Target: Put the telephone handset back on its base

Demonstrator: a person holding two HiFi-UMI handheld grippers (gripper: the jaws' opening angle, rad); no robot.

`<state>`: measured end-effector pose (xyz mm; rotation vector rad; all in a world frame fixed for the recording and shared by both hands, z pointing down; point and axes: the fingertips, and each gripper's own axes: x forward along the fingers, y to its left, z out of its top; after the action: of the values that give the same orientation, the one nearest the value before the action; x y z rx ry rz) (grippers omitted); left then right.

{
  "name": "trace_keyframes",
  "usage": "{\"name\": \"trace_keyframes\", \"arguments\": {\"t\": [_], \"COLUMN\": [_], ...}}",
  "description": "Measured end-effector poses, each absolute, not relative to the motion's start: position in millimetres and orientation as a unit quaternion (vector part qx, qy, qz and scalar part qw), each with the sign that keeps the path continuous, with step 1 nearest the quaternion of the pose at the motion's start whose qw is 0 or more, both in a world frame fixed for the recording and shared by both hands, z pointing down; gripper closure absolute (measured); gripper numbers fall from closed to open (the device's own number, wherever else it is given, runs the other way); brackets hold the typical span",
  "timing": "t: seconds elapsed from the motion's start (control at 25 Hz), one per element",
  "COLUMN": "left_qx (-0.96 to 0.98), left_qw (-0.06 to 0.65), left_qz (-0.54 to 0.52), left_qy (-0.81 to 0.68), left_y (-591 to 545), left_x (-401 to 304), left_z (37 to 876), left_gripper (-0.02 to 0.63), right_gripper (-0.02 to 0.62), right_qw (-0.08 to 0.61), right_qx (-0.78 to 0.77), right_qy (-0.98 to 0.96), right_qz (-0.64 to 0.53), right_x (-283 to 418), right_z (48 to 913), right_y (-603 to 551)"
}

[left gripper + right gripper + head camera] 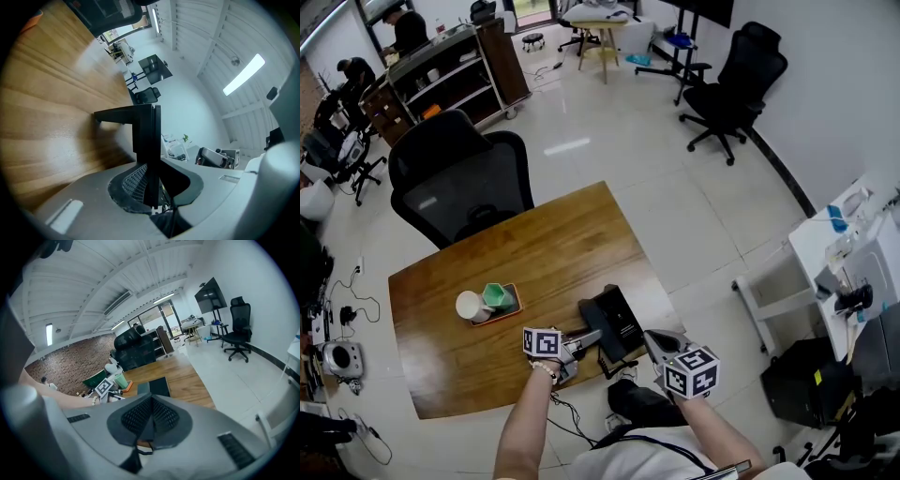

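Seemingly the left hand-held gripper (151,185) pinches the handset (143,126) edge-on, lower end hidden; right hand-held gripper (150,420) closed, empty.

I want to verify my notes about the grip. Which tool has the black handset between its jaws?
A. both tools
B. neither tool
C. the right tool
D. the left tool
D: the left tool is closed on the black handset, while the right tool has its jaws together with nothing between them.
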<state>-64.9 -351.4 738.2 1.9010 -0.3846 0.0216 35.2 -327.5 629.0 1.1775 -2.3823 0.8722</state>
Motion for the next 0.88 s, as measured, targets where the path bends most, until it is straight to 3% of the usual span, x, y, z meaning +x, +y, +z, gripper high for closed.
{"name": "trace_keyframes", "arguments": {"t": [0.28,0.44,0.68,0.88], "left_qx": [0.814,0.809,0.791,0.769], "left_qw": [0.544,0.517,0.493,0.416], "left_qz": [0.023,0.048,-0.008,0.047], "left_qy": [-0.202,-0.276,-0.363,-0.483], "left_y": [-354.7,-356.0,-357.2,-337.3], "left_x": [-68.4,-79.0,-111.6,-153.2], "left_z": [741.4,748.8,717.3,688.4], "left_gripper": [0.518,0.465,0.466,0.563], "right_gripper": [0.592,0.592,0.592,0.592], "right_qw": [0.173,0.169,0.161,0.156], "right_qx": [0.408,0.403,0.397,0.396], "right_qy": [-0.841,-0.844,-0.851,-0.856], "right_qz": [0.311,0.309,0.303,0.294], "right_x": [35.1,29.7,20.2,13.6], "right_z": [630.0,626.7,618.2,609.9], "right_y": [-325.9,-323.8,-315.5,-306.3]}}
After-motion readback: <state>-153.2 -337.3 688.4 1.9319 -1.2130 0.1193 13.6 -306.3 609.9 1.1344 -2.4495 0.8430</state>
